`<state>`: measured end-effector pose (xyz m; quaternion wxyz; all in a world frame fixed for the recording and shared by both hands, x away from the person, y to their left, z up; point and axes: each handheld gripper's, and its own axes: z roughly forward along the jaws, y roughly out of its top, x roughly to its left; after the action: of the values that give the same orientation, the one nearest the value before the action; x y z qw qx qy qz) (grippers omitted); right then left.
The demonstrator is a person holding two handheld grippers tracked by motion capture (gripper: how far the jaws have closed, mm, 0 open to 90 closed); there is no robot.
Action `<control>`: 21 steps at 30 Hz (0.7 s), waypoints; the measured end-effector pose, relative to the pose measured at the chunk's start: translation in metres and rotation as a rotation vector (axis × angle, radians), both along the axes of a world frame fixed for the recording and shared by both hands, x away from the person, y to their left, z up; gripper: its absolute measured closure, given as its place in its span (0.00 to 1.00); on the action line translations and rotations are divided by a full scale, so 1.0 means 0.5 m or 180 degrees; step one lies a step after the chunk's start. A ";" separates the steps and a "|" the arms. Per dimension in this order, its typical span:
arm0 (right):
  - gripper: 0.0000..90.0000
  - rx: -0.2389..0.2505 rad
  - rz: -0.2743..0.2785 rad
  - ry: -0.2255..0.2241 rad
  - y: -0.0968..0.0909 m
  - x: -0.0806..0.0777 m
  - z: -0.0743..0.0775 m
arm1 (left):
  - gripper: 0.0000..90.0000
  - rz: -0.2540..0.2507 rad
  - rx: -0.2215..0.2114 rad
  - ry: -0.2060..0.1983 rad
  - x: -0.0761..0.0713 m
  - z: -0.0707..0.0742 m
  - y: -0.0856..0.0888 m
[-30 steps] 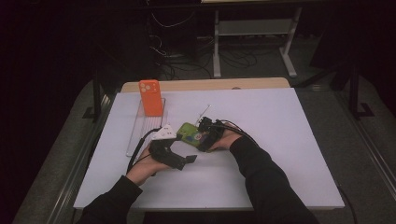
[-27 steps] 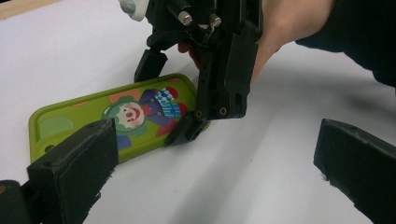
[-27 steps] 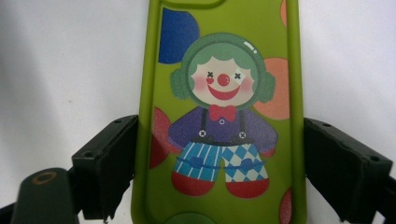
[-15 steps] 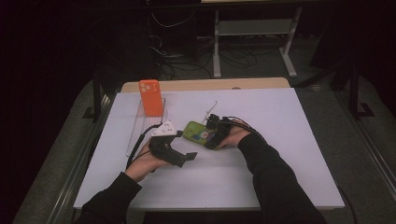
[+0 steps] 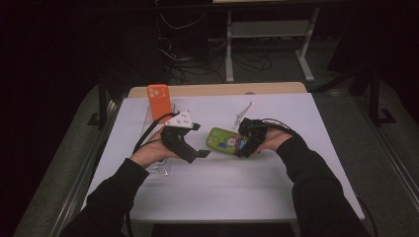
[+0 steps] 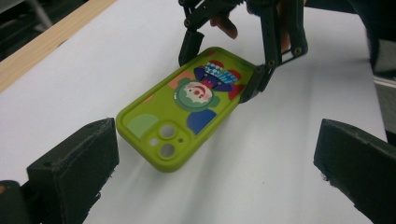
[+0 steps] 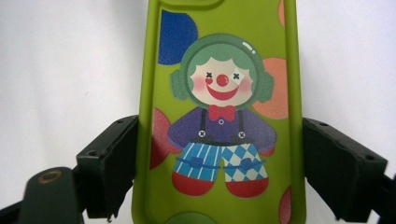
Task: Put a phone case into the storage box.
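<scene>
A green phone case (image 5: pixel 221 140) printed with a clown is held just above the white table (image 5: pixel 222 192). My right gripper (image 5: pixel 243 143) is shut on it, one jaw against each long edge near its lower end (image 7: pixel 219 93). In the left gripper view the case (image 6: pixel 187 107) hangs tilted, its camera cut-out nearest, with the right gripper (image 6: pixel 222 70) clamped at its far end. My left gripper (image 5: pixel 200 140) stands open a little left of the case, its jaws wide apart with nothing between them (image 6: pixel 219 154).
An orange phone case (image 5: pixel 159 101) stands upright at the back left on a clear stand (image 5: pixel 150 129). A wooden strip (image 5: pixel 217 90) runs along the table's far edge. Dark floor, cables and a metal frame lie beyond it.
Both hands have risen. The right gripper has carried the green case to the right and off the table. The left gripper has moved up and back, still facing the case.
</scene>
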<state>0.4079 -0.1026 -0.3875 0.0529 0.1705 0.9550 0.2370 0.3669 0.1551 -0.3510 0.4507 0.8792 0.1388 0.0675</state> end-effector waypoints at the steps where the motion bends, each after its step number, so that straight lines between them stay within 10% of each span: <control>1: 0.17 0.0006 0.0023 0.0013 -0.005 -0.003 0.003 | 0.00 -0.0025 0.0006 0.0027 0.002 0.000 -0.003; 21: 0.17 0.0003 0.0725 0.0050 -0.001 -0.049 0.056 | 0.00 -0.0770 0.0352 0.0072 0.035 0.003 -0.052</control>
<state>0.3836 -0.1029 -0.3595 0.0180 0.0627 0.9684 0.2407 0.3843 0.1291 -0.3496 0.4048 0.9137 0.0329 0.0102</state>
